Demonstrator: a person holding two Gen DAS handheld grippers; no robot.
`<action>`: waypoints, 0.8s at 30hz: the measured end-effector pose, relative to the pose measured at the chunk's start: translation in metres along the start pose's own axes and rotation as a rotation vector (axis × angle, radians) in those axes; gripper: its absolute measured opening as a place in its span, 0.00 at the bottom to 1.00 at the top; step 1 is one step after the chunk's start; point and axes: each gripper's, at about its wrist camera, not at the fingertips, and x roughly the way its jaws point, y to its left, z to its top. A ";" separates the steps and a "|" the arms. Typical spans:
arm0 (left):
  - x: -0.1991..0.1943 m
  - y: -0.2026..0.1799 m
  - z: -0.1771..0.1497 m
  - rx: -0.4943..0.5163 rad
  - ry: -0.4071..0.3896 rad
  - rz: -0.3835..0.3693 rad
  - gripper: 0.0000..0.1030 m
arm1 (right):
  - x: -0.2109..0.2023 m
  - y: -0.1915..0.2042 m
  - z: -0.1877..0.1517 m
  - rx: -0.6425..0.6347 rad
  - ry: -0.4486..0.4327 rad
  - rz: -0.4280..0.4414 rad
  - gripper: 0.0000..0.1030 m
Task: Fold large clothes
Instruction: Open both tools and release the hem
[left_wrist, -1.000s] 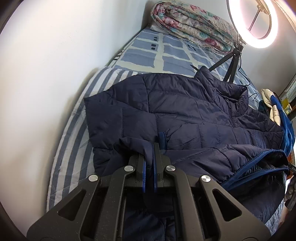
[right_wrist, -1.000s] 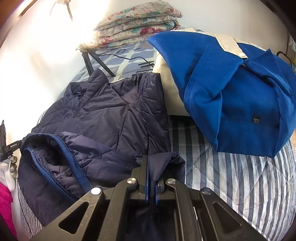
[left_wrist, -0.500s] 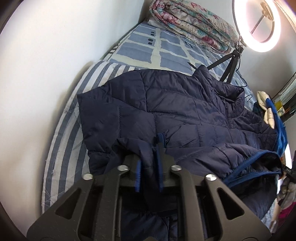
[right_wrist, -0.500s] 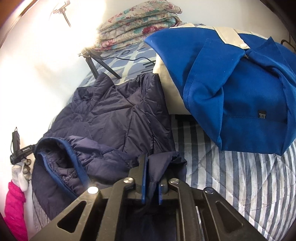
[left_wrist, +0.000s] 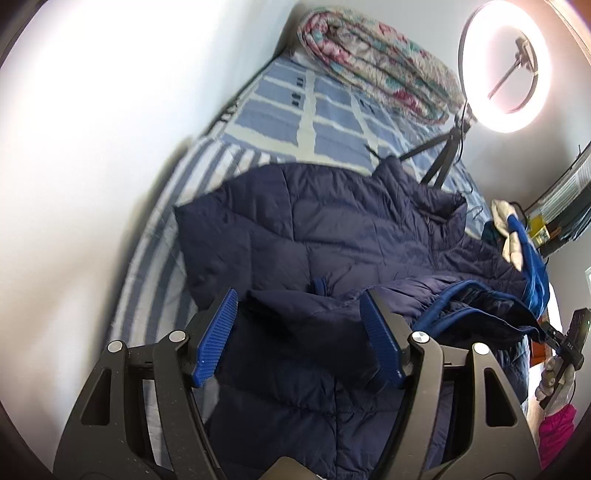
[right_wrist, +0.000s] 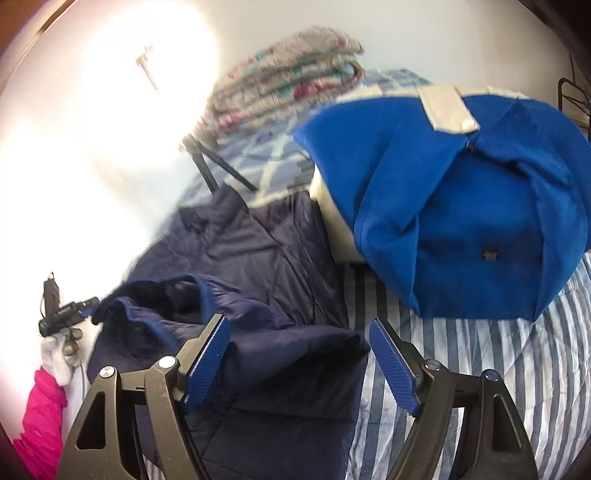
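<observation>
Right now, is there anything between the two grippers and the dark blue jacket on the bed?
Nothing visible. The left gripper and right gripper are opening, with folded edges of the navy jacket lying directly between their pads. The blue bag sits beside the jacket, not in the way.

Blue garment tag: you get a small dark label on its front, print too blurred to read.
Black device in the gloved hand: faint light marks, unreadable to you.
Elsewhere: no legible text.
</observation>
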 end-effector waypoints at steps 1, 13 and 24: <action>-0.003 0.002 0.002 -0.001 -0.007 -0.003 0.69 | -0.005 -0.002 0.001 0.001 -0.016 0.009 0.78; -0.007 0.007 -0.009 0.106 -0.001 0.041 0.69 | -0.007 0.000 -0.011 -0.127 0.015 -0.075 0.78; 0.032 0.011 -0.020 0.133 0.083 0.093 0.41 | 0.051 -0.007 -0.010 -0.096 0.106 -0.132 0.60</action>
